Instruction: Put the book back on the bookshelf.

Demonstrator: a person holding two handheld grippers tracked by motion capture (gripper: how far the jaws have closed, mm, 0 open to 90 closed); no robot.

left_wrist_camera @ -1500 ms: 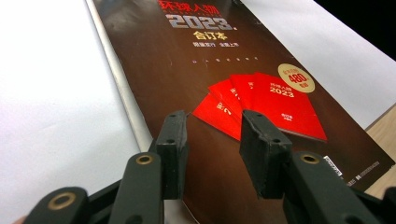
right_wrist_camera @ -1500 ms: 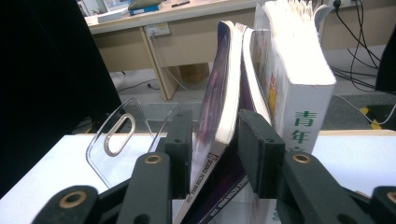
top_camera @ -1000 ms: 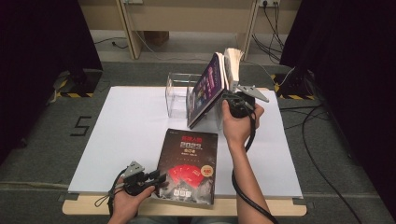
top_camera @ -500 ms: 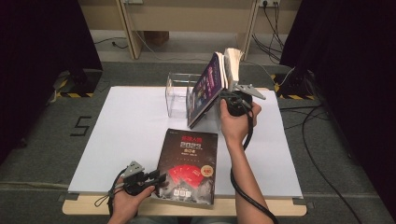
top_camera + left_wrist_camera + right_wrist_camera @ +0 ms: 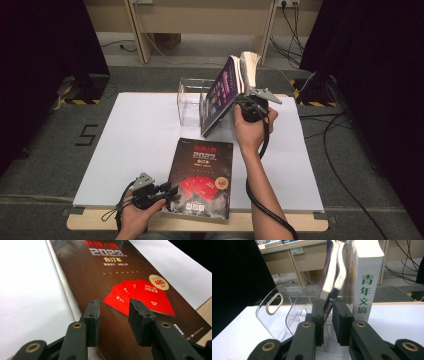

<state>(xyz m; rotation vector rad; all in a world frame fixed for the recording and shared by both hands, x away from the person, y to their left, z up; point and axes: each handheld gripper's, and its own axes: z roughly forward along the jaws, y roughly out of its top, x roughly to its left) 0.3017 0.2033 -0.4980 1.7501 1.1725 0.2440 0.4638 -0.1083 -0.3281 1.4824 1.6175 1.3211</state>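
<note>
A dark book [image 5: 205,175] with red cards on its cover lies flat near the table's front edge. My left gripper [image 5: 167,192] rests at its lower left corner, open, jaws [image 5: 112,307] hovering over the cover [image 5: 120,272] with nothing between them. My right gripper [image 5: 240,107] holds a thin purple magazine [image 5: 222,95] that leans in the clear acrylic rack [image 5: 192,100]. Its jaws have just been closing, and in the right gripper view they [image 5: 328,307] press on the magazine's lower spine [image 5: 329,272]. A thick white book [image 5: 367,277] stands upright right beside it.
A white sheet [image 5: 140,135] covers the tabletop, with bare room at its left and right. The rack's clear dividers [image 5: 274,312] stand left of the magazine. Cables [image 5: 345,150] lie on the floor to the right, desk legs behind.
The right hand has edged slightly left at the magazine; the magazine still leans the same way. The left hand and the dark book have stayed put.
</note>
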